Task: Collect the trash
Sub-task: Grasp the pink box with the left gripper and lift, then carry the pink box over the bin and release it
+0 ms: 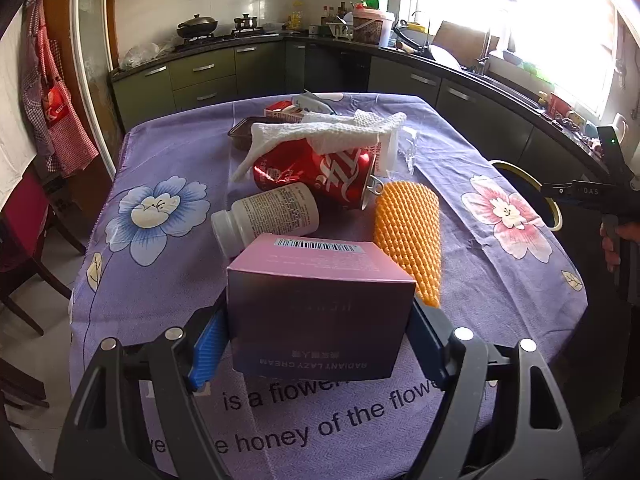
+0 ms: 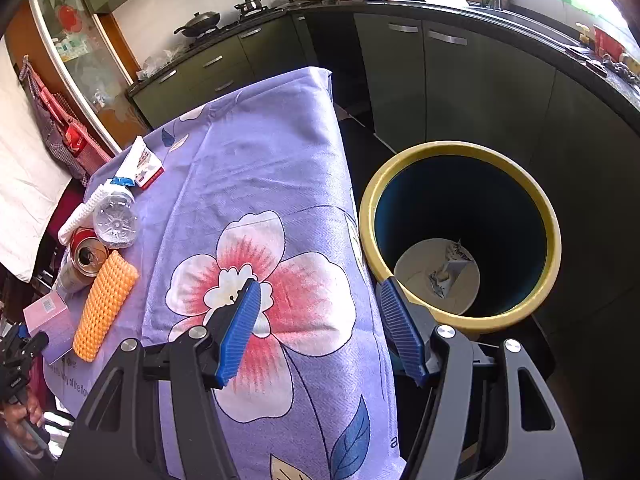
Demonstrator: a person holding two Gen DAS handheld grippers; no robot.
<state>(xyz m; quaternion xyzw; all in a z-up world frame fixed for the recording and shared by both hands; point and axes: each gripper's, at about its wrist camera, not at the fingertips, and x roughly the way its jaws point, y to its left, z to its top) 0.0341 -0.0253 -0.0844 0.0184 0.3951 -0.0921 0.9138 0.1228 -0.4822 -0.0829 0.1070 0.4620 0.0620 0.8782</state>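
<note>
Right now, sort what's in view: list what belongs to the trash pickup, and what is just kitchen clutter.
Part of the job:
- pink box, between the left gripper pads
- crushed red can
- white pill bottle
- orange foam net
- paper towel
- clear plastic bottle
- yellow-rimmed bin, beside the table

Just lying about:
- wok on the stove
- checked apron
- white bucket

Left gripper (image 1: 316, 344) fingers clamped; right gripper (image 2: 320, 332) fingers apart.
</note>
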